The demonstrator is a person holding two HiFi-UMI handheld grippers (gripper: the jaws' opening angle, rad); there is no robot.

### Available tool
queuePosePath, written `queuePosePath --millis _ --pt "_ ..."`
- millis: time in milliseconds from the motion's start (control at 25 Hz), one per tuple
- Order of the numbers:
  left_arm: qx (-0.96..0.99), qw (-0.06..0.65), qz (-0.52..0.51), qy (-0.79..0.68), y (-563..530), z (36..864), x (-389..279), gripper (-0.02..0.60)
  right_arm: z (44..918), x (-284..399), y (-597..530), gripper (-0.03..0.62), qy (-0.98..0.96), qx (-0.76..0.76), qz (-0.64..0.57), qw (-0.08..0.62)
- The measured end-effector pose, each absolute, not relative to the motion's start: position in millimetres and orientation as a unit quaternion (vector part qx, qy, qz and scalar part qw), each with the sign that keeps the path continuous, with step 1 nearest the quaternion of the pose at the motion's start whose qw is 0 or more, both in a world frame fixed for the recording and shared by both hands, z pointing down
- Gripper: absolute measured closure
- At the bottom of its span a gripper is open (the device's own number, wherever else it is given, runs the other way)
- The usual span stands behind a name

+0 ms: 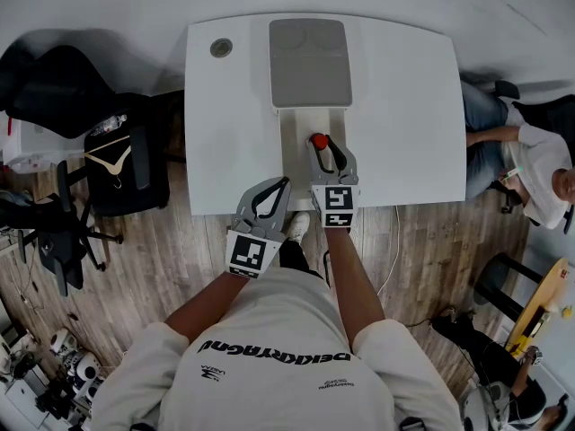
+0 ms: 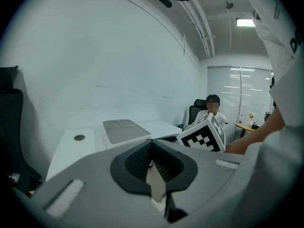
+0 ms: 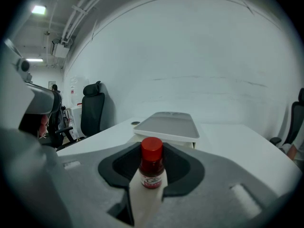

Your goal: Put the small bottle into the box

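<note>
Small bottle (image 3: 152, 167): red cap, dark red body w/ white label, upright, gripped btwn right gripper (image 1: 324, 148) jaws, over open white box (image 1: 294, 131). Box's grey lid (image 1: 308, 61) lies flat behind.

From above, only the red cap of the small bottle (image 1: 319, 140) shows. Its body is buried between the jaws of the right hand-held gripper (image 1: 324, 148). Looking along that gripper, the bottle's base drops behind the grey housing, and its label print is too small to read. The gripper covers most of the inside of the box (image 1: 289, 137). A seated person (image 1: 517, 155) is cut off at the right edge.
</note>
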State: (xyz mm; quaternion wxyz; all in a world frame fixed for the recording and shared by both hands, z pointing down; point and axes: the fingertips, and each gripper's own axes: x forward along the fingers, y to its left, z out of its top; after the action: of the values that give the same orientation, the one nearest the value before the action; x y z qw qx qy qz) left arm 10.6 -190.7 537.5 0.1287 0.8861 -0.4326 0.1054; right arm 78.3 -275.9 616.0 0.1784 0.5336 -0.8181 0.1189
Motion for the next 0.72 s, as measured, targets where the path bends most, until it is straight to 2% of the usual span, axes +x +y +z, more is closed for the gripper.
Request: queuePosePath --millis 720 --pt "0.884 0.129 0.106 -0.437 -191.9 536.1 10.8 0.575 620.9 72.6 -280.0 0.459 -0.821 0.526 0.11 0.194"
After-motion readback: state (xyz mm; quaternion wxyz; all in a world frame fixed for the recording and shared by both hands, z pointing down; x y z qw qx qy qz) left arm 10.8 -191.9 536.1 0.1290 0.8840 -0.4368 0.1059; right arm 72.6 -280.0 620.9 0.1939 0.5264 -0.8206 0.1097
